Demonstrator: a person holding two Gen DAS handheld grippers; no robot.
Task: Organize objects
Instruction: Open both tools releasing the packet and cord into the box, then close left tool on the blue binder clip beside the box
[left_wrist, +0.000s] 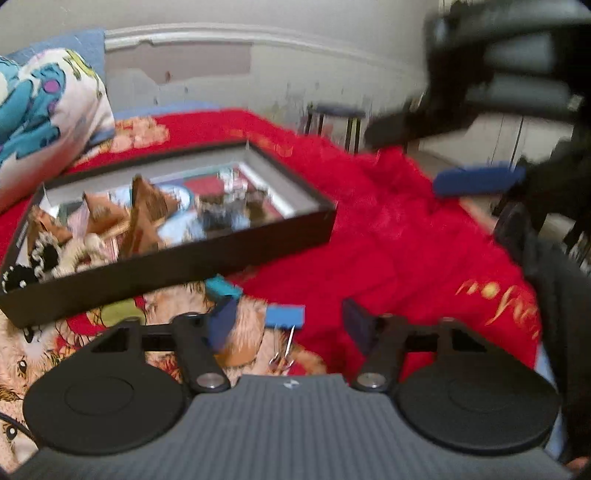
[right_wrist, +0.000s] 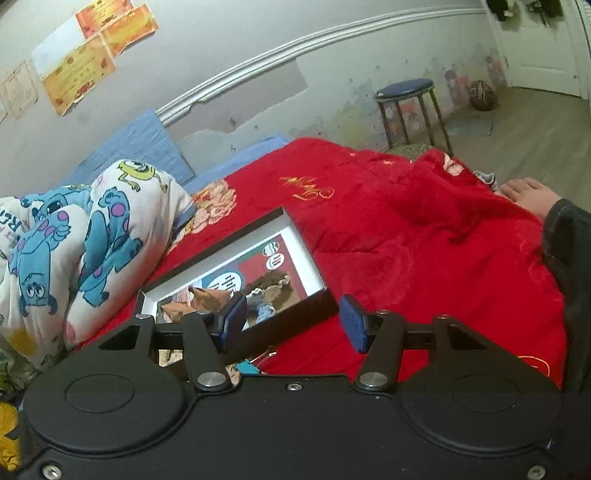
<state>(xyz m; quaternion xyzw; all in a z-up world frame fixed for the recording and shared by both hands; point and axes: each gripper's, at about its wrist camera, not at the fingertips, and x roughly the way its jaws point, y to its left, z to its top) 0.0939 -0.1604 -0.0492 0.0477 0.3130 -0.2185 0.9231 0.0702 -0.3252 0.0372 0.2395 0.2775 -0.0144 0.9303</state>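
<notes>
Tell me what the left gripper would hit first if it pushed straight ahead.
Probably the blue binder clip lying on the blanket just ahead of the open left gripper; the black box sits off to the left. Depth is uncertain.

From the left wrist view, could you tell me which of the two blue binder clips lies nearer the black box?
The teal binder clip, almost against the black box front wall. The darker blue binder clip, silver handles showing, lies apart, between the open left gripper fingers.

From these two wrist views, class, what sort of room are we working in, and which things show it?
Most likely a bedroom. The black box sits on a red blanket spread over a bed, a cartoon-print pillow lies at its head, and a blue stool stands by the worn wall.
</notes>
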